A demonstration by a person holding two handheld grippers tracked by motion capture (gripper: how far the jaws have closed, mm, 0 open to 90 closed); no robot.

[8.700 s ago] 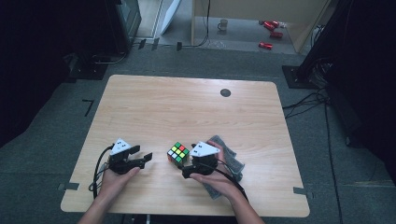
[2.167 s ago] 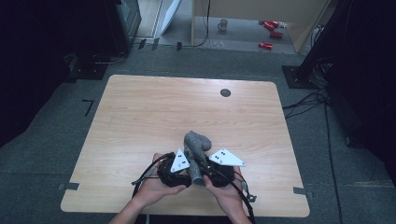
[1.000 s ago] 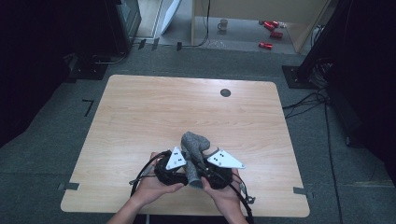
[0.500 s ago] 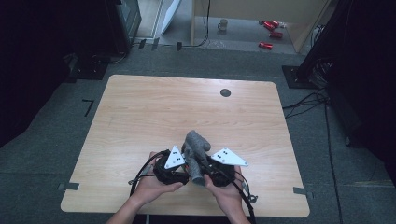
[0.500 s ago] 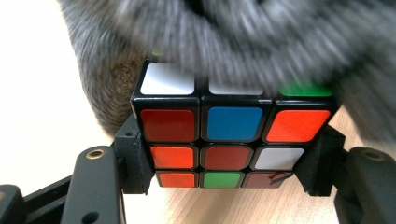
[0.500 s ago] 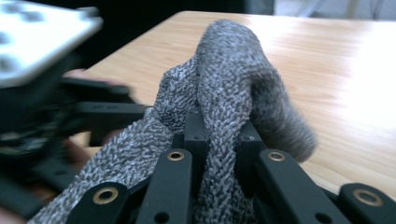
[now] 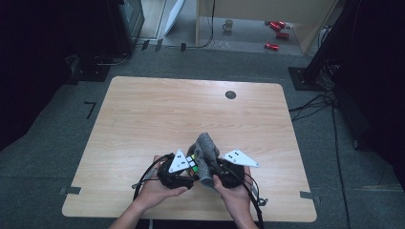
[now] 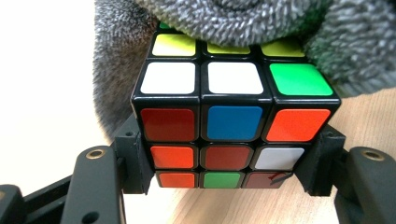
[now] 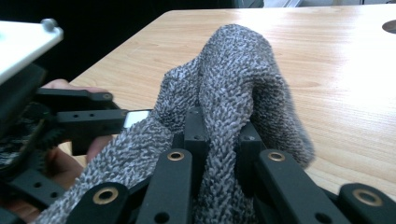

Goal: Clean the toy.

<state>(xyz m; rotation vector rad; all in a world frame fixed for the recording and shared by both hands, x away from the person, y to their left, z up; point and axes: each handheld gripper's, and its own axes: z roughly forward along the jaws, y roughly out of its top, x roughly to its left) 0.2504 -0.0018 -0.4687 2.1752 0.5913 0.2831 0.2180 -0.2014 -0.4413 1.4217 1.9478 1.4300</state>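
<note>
Low in the high view, the left tongs (image 8: 224,186) clamp one puzzle cube (image 8: 233,116) by its sides, while the right tongs (image 9: 219,140) pinch one grey cloth (image 9: 233,93) tight. The cloth drapes over the cube's top (a wiping step, seemingly). Next move: drag the cloth across that face. Beyond lies the table (image 7: 167,109).

Bright even table light, dark surroundings, overexposed glare beside cube (image 8: 233,123)

Glossy plastic puzzle cube (image 8: 236,123), rough grey terry cloth (image 9: 233,93), smooth pale wood-grain table (image 7: 157,114), matt black jaws.
</note>
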